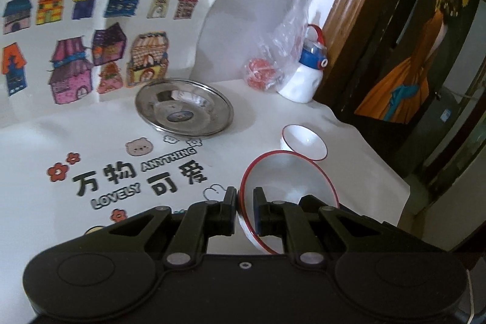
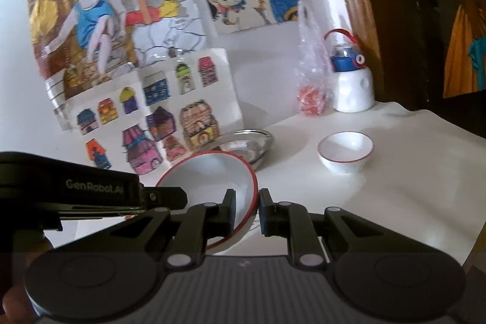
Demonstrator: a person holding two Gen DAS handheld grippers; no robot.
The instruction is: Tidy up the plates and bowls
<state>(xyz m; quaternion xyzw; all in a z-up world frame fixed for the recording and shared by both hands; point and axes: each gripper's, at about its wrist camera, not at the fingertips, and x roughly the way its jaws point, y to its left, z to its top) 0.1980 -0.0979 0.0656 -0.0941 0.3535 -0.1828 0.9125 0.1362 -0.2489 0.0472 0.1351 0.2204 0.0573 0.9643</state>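
Note:
A large white bowl with a red rim [image 1: 288, 184] is held between both grippers, tilted above the table. My left gripper [image 1: 245, 210] is shut on its left rim. My right gripper [image 2: 246, 211] is shut on its right rim, and the bowl [image 2: 209, 181] shows there too. A small white bowl with a red rim [image 1: 303, 141] stands upright on the table just beyond the large bowl, also in the right wrist view [image 2: 346, 152]. A steel plate [image 1: 183, 108] lies farther back by the wall, partly hidden behind the large bowl in the right wrist view [image 2: 249, 143].
A white water bottle with a blue and red cap [image 1: 306, 75] and a clear plastic bag with red contents [image 1: 264, 72] stand at the back corner. Children's drawings [image 1: 85, 44] cover the wall. The table's right edge [image 1: 398, 172] drops off near a dark door.

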